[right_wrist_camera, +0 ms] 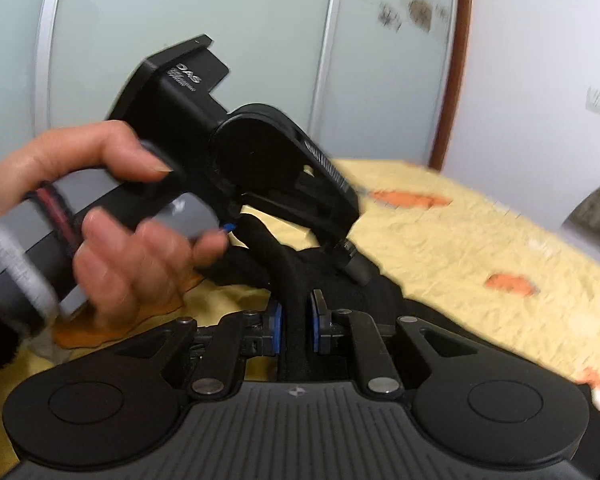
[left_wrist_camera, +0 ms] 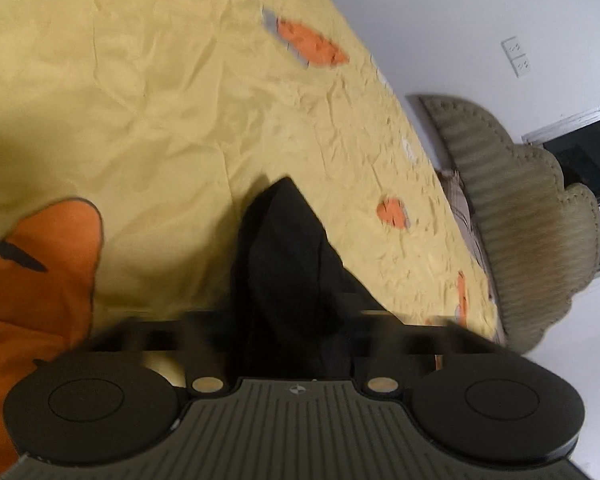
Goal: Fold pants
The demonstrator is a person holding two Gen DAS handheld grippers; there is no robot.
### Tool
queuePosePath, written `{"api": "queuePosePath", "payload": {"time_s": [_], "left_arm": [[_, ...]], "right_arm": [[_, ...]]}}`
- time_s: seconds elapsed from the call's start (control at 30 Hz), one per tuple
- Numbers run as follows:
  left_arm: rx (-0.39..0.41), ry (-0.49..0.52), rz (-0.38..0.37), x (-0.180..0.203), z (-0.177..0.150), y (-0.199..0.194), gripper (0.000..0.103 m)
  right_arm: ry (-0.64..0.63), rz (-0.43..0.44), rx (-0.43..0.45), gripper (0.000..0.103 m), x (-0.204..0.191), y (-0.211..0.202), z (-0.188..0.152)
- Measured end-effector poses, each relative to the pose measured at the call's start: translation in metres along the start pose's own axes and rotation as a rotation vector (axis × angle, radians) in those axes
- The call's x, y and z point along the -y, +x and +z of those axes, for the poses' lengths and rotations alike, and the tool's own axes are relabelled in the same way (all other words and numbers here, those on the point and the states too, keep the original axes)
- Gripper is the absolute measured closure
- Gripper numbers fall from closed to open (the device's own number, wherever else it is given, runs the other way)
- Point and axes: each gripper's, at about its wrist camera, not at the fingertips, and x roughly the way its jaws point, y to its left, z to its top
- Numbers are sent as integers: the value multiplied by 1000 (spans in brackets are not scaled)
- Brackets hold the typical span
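Clearly the black pants (right_wrist_camera: 296, 276) are soft and limp, bunched over the yellow bedsheet (right_wrist_camera: 460, 240). The right gripper (right_wrist_camera: 296, 322) clamps a fold; the left gripper's (right_wrist_camera: 296, 248) grip is blurred, untellable. Hems offer better holds.

From my right wrist camera, the way ahead is crowded: the left gripper (right_wrist_camera: 300, 236), a bulky black device held by a bare hand (right_wrist_camera: 112, 220), sits just in front and to the left, nosed into the black fabric pants (right_wrist_camera: 300, 280) that bunch between my blue-padded jaws. To the right, the wrinkled yellow bedsheet with orange patches (right_wrist_camera: 480, 248) lies flat and open. From my left wrist camera, the same sheet (left_wrist_camera: 160, 120) spreads wide ahead and to the left, with only the dark fabric ridge (left_wrist_camera: 288, 256) rising in the middle. The grey-green ribbed upholstered headboard (left_wrist_camera: 532, 216) walls off the right edge.
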Motion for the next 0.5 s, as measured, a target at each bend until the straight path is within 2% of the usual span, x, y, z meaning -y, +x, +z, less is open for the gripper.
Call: {"api": "queuePosePath", "payload": {"time_s": [0.03,0.1,0.17,0.23,0.33,0.37,0.5], "left_arm": [[-2,-15,11,-2,1,0,73],[2,2,10,-2,1,-1,78],[23,44,14,3,-2,-4,80],[58,114,38,13,-7,-7,81],[120,229,100,31,-21,-11,81],[141,266,119,37,-26,-14,81],[218,420,186,65,-51,-23,81]], "right_arm": [[16,44,-27,90,3,-3,0],[45,140,-7,90,11,-20,0],[101,172,40,90,26,-41,0],[178,107,32,90,45,-47,2],[189,-68,-48,90,59,-31,-1],[198,-95,-70,90,61,-23,-4],[307,-40,-49,89,67,-5,-10]]}}
